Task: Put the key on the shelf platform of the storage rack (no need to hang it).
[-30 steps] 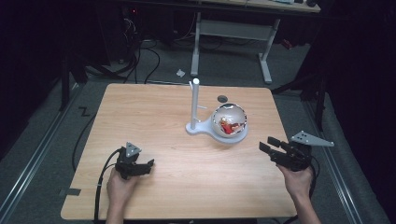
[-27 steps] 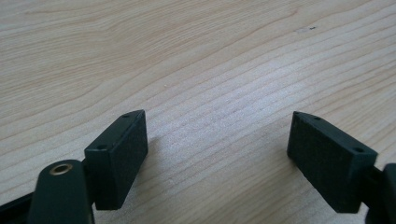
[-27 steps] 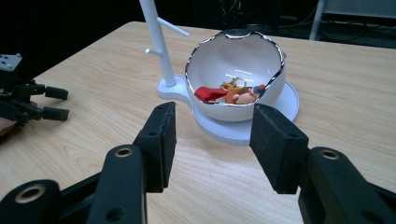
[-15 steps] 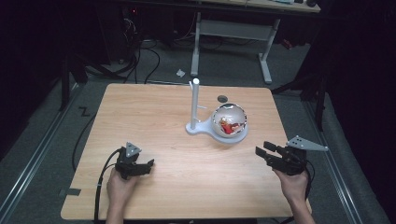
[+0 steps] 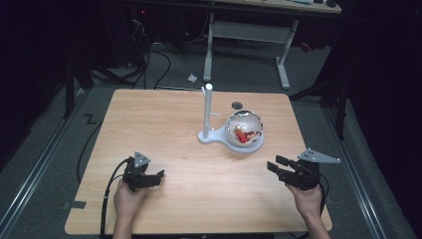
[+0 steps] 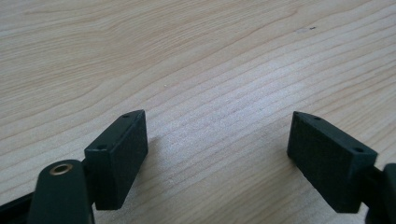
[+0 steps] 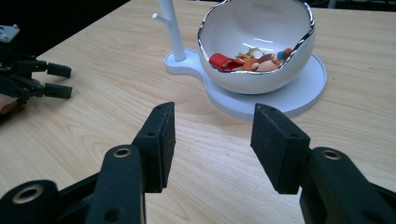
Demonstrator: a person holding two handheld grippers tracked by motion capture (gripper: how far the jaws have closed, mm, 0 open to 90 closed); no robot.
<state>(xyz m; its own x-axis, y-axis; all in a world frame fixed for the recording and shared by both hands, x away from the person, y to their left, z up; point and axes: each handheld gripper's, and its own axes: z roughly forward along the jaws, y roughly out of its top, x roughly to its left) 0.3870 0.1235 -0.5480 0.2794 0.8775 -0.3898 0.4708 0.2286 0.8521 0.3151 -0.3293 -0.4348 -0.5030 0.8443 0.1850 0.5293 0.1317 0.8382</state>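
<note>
A white egg-shaped bowl (image 5: 244,128) (image 7: 254,39) with a shiny rim rests on a white stand base (image 5: 215,136) (image 7: 299,98) at the table's middle right. Inside lie small items, one red (image 7: 223,61). A white post (image 5: 207,112) (image 7: 171,28) rises from the base's left end. My right gripper (image 5: 275,167) (image 7: 212,140) is open, low over the wood, pointing at the bowl from the front right. My left gripper (image 5: 158,177) (image 6: 217,149) is open above bare wood at the front left, nothing between its jaws.
The wooden table (image 5: 164,129) stands on a dark floor with cables (image 5: 149,59) behind it. A small dark round spot (image 5: 237,105) lies behind the bowl. A white desk frame (image 5: 259,32) stands at the back. My left gripper (image 7: 53,79) shows at the far left of the right gripper view.
My right gripper has come down and slid a little left toward the table's front, away from the right edge. The left gripper and the bowl have not moved.
</note>
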